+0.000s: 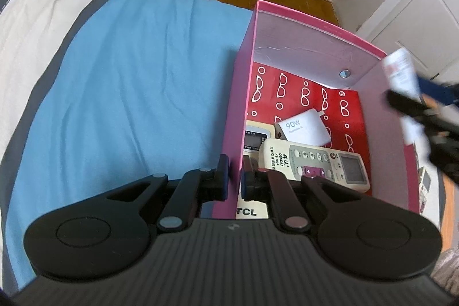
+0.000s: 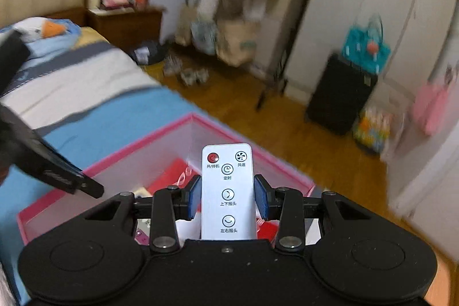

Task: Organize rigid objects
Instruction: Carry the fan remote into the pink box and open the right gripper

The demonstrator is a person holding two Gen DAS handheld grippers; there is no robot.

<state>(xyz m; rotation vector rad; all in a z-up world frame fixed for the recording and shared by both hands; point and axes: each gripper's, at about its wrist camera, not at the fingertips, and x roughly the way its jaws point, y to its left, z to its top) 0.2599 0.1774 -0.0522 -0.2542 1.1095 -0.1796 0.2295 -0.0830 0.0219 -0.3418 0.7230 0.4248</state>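
your left gripper point(image 1: 235, 177) clamps pink box point(image 1: 315, 27) side wall on blue sheet point(image 1: 129, 91). your right gripper point(image 2: 228, 197) pinches white fan remote point(image 2: 226, 191) above box.

left tool point(image 1: 235, 177): pinched shut, pitched downward | right tool point(image 2: 226, 197): clamped, pitched downward

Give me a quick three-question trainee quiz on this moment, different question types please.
1. True or false: the left claw is clamped on the wall of the pink box.
2. The right claw holds which item? A) white fan remote B) 90W charger C) cream air-conditioner remote
3. Fill in: the charger lies inside the ____.

Key: 1 true; 2 A; 3 pink box.
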